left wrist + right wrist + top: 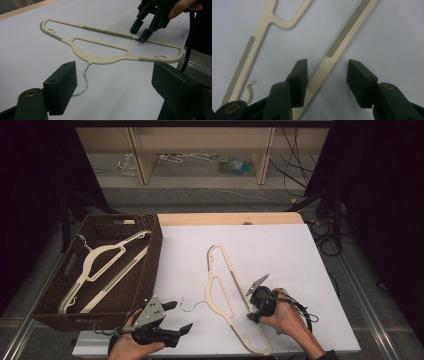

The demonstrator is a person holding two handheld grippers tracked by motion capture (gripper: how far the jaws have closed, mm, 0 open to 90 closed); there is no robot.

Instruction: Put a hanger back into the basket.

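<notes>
Cream hanger point(227, 295) lying flat on white table point(280, 255), metal hook point(189, 305) pointing toward left gripper point(172, 317). Right gripper point(256, 307) straddling hanger's straight bar, one pad touching it, other pad apart, not clamping. Left gripper hovering nearby, jaws spread wide, grasping nothing. Second hanger point(100, 270) resting inside brown basket point(150, 265).

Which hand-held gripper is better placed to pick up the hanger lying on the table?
The right hand-held gripper. Its jaws straddle the straight bar of the hanger, one pad beside it and a gap left at the other. The left hand-held gripper sits open near the metal hook, touching nothing.
</notes>
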